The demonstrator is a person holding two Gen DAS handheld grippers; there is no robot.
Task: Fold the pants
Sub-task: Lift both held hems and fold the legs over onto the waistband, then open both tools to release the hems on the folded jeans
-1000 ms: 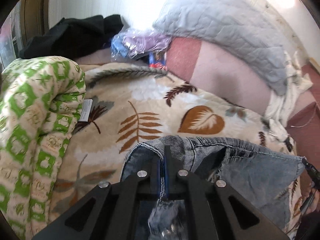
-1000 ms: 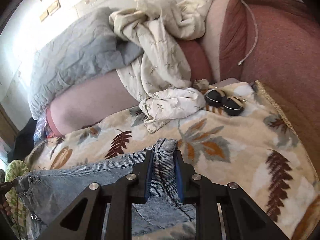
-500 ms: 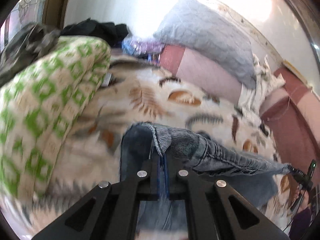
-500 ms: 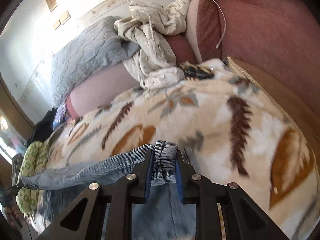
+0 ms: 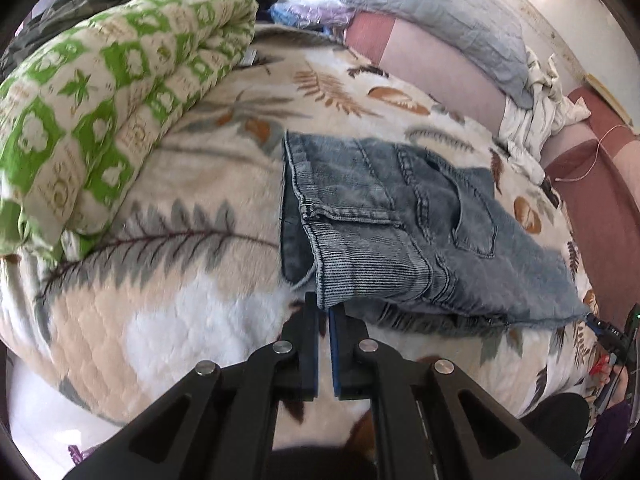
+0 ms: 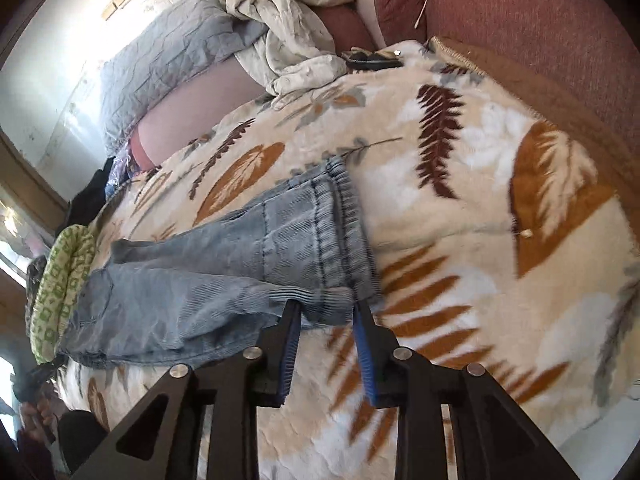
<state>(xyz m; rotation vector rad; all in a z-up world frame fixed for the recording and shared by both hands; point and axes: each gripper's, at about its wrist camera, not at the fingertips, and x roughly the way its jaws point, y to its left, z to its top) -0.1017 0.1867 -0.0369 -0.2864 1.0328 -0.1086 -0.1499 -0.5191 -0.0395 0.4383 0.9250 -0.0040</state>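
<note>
Blue denim pants (image 5: 400, 220) lie doubled over on a leaf-print blanket (image 5: 200, 288), back pocket facing up. My left gripper (image 5: 324, 308) is at the near left corner of the top layer, its jaws shut on that ribbed denim edge at the very tips. In the right wrist view the pants (image 6: 240, 272) stretch away to the left. My right gripper (image 6: 326, 310) is at their near right corner. Its jaws are opening, and the ribbed hem still lies between the blue pads (image 6: 366, 344), resting on the blanket (image 6: 460, 208).
A rolled green-and-cream quilt (image 5: 100, 100) lies to the left of the pants. At the back sit a grey quilted pillow (image 5: 440, 12), a crumpled cream cloth (image 6: 296, 32) and small black items (image 6: 372, 58). A reddish bolster (image 6: 520, 20) borders the right side.
Both grippers drew the gripped denim edge toward the near side and down, so the top layer now lies flat over the lower one. The right jaws have spread apart.
</note>
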